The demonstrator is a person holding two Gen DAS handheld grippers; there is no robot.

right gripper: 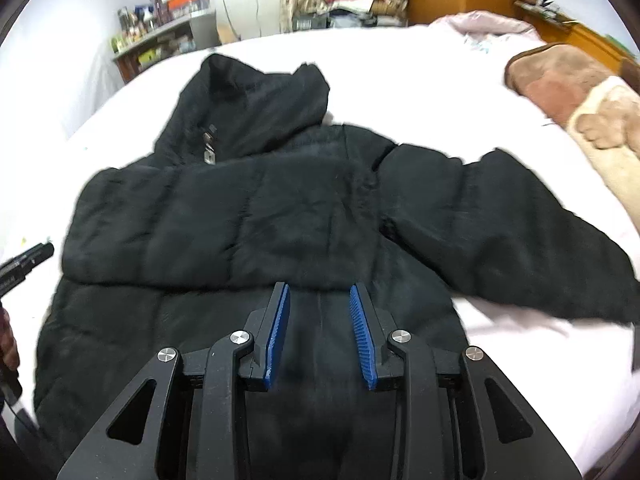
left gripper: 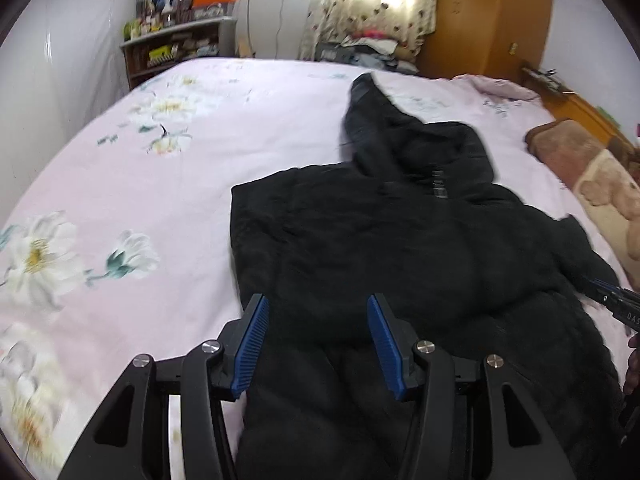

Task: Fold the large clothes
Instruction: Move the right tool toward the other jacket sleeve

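A black hooded puffer jacket [left gripper: 400, 248] lies flat on the pink floral bed sheet [left gripper: 120, 184], hood pointing to the far side. In the right wrist view the jacket [right gripper: 256, 216] has its left sleeve folded across the body and its right sleeve spread out to the right. My left gripper [left gripper: 318, 320] is open, low over the jacket's near left part. My right gripper [right gripper: 320, 312] is open, just above the jacket's lower middle. Each gripper's tip shows at the edge of the other's view.
A brown and cream plush blanket [right gripper: 580, 104] lies at the bed's right side. A cluttered shelf [left gripper: 176, 48] stands at the far left wall. A wooden wardrobe [left gripper: 492, 16] and curtained window are at the back. A crumpled pink quilt [right gripper: 484, 24] lies far right.
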